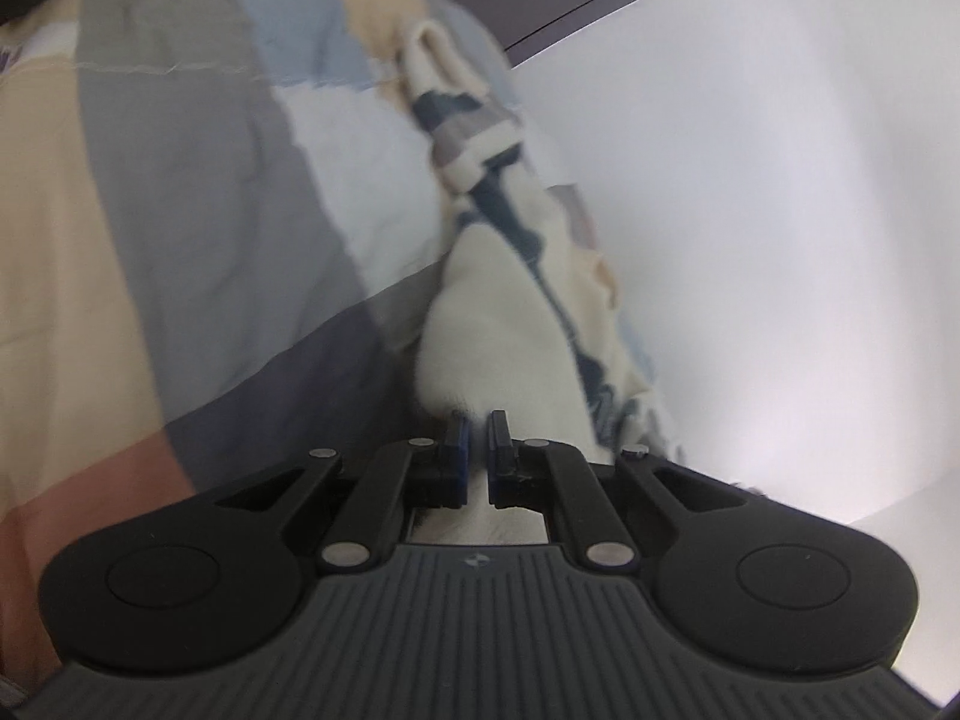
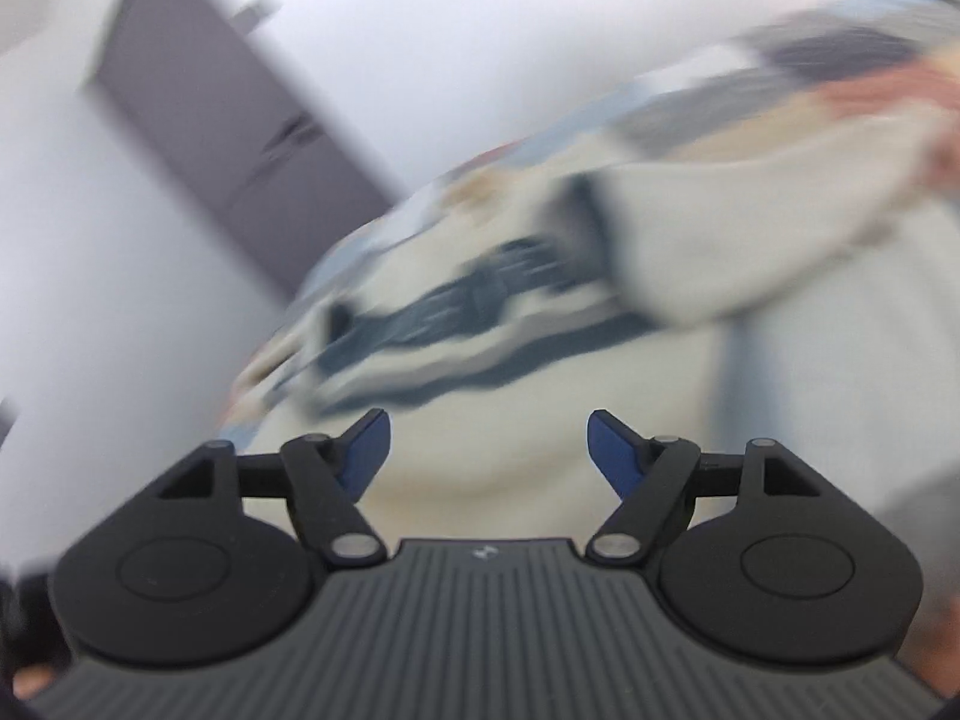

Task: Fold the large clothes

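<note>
A cream sweater (image 1: 498, 324) with navy and grey bands hangs bunched in the left wrist view. My left gripper (image 1: 478, 426) is shut on the cream sweater's fabric, which runs between the blue pads and away in a stretched strip. In the right wrist view the same sweater (image 2: 492, 456) lies spread, blurred by motion, with its navy pattern above the fingers. My right gripper (image 2: 489, 429) is open and empty, with its blue pads wide apart just above the cream cloth.
A bedcover (image 1: 180, 192) in grey, beige, pale blue and terracotta blocks lies under the sweater. A white wall (image 1: 750, 210) and a grey cabinet (image 2: 240, 114) stand beyond it. The right wrist view is strongly blurred.
</note>
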Motion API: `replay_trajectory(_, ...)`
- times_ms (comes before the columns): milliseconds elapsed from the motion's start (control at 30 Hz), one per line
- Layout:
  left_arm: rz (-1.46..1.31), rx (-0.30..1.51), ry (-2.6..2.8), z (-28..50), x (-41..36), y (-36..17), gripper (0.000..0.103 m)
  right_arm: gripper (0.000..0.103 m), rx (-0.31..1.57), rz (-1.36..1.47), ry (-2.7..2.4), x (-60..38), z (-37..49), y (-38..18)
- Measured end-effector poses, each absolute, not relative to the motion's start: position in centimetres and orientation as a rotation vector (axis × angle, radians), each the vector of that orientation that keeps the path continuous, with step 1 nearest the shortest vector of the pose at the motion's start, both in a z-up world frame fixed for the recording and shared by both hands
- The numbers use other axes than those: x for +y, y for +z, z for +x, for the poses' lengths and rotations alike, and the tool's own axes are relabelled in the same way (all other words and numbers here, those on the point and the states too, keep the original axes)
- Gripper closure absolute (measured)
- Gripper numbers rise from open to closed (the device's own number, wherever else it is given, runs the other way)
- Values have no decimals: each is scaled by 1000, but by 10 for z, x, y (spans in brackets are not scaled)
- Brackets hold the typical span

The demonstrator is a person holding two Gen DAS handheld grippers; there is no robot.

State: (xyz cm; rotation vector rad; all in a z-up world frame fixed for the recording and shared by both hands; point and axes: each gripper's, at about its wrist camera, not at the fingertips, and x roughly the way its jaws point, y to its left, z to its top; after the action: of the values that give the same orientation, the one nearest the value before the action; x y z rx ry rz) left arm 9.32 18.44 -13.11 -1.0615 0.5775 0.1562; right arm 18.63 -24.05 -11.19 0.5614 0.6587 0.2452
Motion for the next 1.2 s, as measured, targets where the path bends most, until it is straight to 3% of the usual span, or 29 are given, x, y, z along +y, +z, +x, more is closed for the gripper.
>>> replay_trajectory(100, -1005, 688, 142, 108, 177, -142, 96, 27, 727, 465, -23, -253, 193, -123)
replay_trajectory(167, -986, 743, 159, 113, 168, -152, 92, 27, 773, 587, -19, -266, 200, -137)
replay_trajectory(200, -990, 760, 151, 116, 167, -156, 84, 28, 808, 653, 6, -270, 204, -145)
replay_trajectory(233, -997, 780, 135, 118, 164, -162, 66, 28, 844, 700, 21, -270, 206, -153)
replay_trajectory(300, -991, 802, 142, 121, 162, -167, 40, 28, 902, 786, 58, -267, 210, -169)
replay_trajectory(500, -957, 835, 234, 132, 160, -181, 36, 28, 981, 886, 240, -233, 200, -186)
replay_trajectory(600, -943, 829, 215, 137, 158, -182, 37, 31, 998, 853, 321, -211, 190, -187)
replay_trajectory(667, -941, 816, 198, 141, 156, -183, 38, 50, 979, 763, 303, -199, 185, -183)
replay_trajectory(700, -956, 803, 194, 144, 156, -185, 40, 67, 974, 726, 300, -195, 184, -180)
replay_trajectory(767, -990, 794, 171, 147, 157, -188, 56, 77, 957, 713, 298, -196, 186, -173)
replay_trajectory(800, -1002, 795, 150, 146, 157, -187, 74, 83, 939, 706, 293, -198, 186, -169)
replay_trajectory(833, -1017, 788, 128, 145, 157, -185, 87, 84, 919, 683, 287, -199, 186, -162)
replay_trajectory(900, -1013, 764, 102, 139, 157, -177, 93, 86, 886, 633, 295, -203, 185, -147)
replay_trajectory(1200, -973, 609, -46, 92, 152, -95, 95, 89, 704, 393, 394, -228, 168, -60)
